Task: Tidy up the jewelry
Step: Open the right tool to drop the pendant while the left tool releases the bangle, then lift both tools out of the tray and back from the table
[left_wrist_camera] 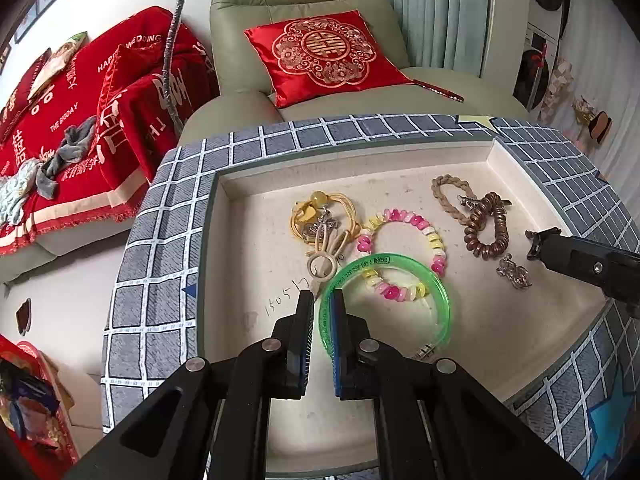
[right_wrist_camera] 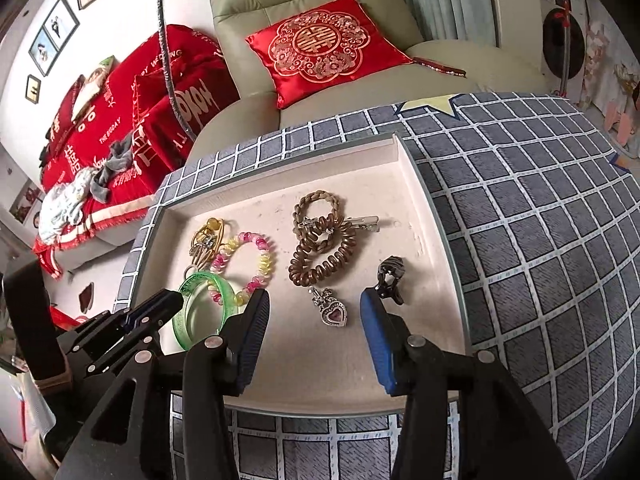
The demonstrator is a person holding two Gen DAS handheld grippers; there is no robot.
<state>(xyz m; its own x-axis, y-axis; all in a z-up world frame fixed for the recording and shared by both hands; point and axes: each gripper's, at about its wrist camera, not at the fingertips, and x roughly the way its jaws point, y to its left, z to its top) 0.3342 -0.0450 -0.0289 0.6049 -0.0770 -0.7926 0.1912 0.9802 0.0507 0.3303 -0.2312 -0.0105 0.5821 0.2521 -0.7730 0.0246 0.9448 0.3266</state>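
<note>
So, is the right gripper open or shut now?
Open. In the right wrist view the right gripper has its two blue pads wide apart, with the heart pendant lying on the tray between them, not gripped.
</note>
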